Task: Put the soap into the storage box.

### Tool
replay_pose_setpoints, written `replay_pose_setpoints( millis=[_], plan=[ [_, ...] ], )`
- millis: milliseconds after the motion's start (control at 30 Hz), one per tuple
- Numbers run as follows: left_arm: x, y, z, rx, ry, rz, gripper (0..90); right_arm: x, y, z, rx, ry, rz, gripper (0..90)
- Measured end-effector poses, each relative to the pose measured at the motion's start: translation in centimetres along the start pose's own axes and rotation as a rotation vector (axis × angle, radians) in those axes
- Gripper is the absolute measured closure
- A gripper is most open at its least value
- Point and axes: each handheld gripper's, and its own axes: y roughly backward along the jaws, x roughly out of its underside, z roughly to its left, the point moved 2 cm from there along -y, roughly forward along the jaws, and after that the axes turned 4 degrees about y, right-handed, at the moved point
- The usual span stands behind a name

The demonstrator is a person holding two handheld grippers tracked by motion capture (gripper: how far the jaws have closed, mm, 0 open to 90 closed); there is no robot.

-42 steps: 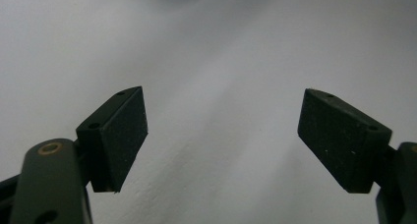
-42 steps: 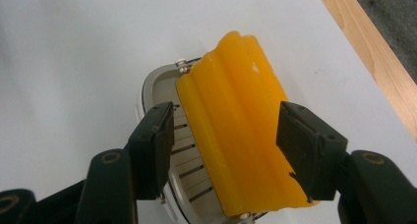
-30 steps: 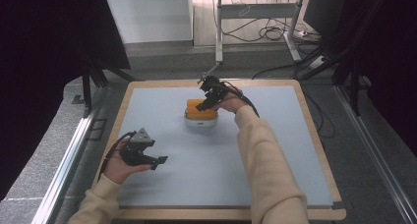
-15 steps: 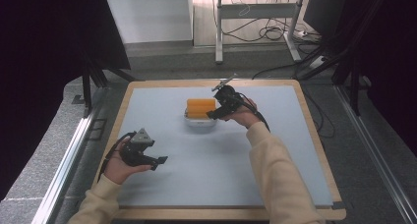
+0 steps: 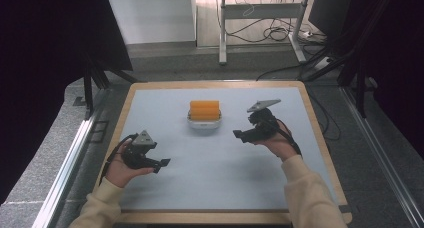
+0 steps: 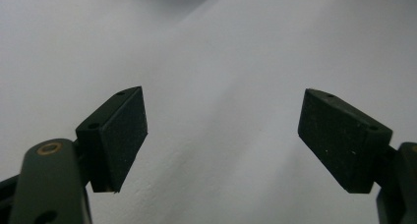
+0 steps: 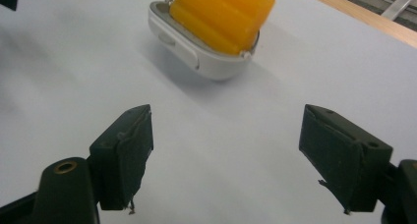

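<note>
An orange ridged block [image 5: 204,109] stands in a white holder [image 5: 204,124] at the table's back middle; in the right gripper view the block [image 7: 223,15] sits in the holder [image 7: 196,52] ahead of the jaws. My right gripper [image 5: 239,134] hovers right of the holder, apart from it, open; its jaws have just been opening, with nothing between them [image 7: 223,155]. My left gripper [image 5: 162,164] rests at the front left, open and empty [image 6: 221,135], over bare table.
The pale blue table top [image 5: 220,173] has a wooden border [image 5: 320,133]. Beyond the far edge lie cables [image 5: 280,35] and metal desk legs [image 5: 222,30] on the floor. A metal rail [image 5: 70,158] runs along the left side.
My right hand has drawn away from the orange block, moving right and toward the front, with its jaws spread wider. The block stays in the holder. The left hand has kept still.
</note>
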Motion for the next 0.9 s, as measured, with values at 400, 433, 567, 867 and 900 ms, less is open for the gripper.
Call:
replay_pose_setpoints(
  millis=[400,433,567,867,900],
  plan=[
    [0.1,-0.3,-0.1,0.003,0.009,0.009,18.6,7.5,4.1,0.4,0.073,-0.131,-0.086,17.8],
    [0.2,-0.3,-0.1,0.0,0.012,0.01,18.6,8.0,4.2,0.5,0.075,-0.144,-0.104,18.3],
    [0.1,-0.4,-0.3,0.002,0.005,0.011,18.6,8.7,3.9,0.3,0.101,-0.148,-0.088,17.5],
    [0.1,-0.3,0.0,0.003,0.007,0.009,18.6,8.6,3.7,0.6,0.121,-0.127,-0.084,16.2],
    [0.1,-0.3,0.0,0.003,0.004,0.005,18.6,8.7,3.6,0.7,0.127,-0.12,-0.079,14.8]
  ],
)
